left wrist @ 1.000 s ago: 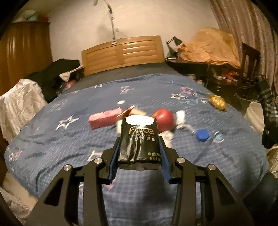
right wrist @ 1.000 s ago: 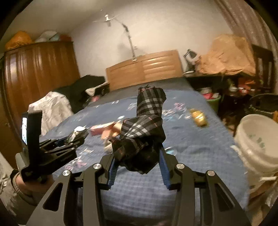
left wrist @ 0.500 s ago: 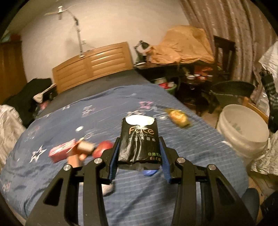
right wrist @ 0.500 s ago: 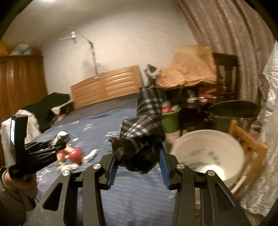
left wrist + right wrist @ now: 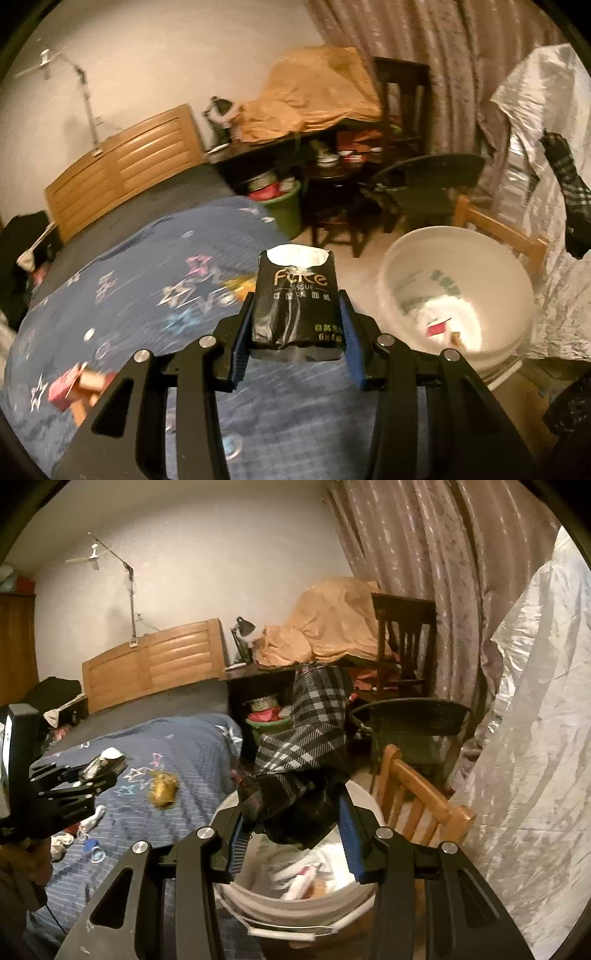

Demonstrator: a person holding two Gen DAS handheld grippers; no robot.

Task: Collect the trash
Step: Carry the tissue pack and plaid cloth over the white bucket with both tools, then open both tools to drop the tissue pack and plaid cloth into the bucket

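Observation:
My left gripper (image 5: pixel 295 332) is shut on a black tissue pack (image 5: pixel 296 302) and holds it above the bed's right edge, left of the white bucket (image 5: pixel 517 288). My right gripper (image 5: pixel 291 834) is shut on a black plaid wrapper (image 5: pixel 314 738) and holds it right over the bucket (image 5: pixel 295 912), which has scraps inside. The left gripper also shows in the right wrist view (image 5: pixel 99 771), and the plaid wrapper shows in the left wrist view (image 5: pixel 569 192).
The blue star quilt (image 5: pixel 129 302) carries a pink box (image 5: pixel 64 384), a golden wrapper (image 5: pixel 162 790) and small bits (image 5: pixel 92 845). A wooden chair (image 5: pixel 417 797), a dark chair (image 5: pixel 413 723), a green basket (image 5: pixel 288 206) and silver plastic sheeting (image 5: pixel 535 757) surround the bucket.
Both grippers have swung right from over the bed toward the bucket, each still holding its item. The right gripper has come over the bucket's opening.

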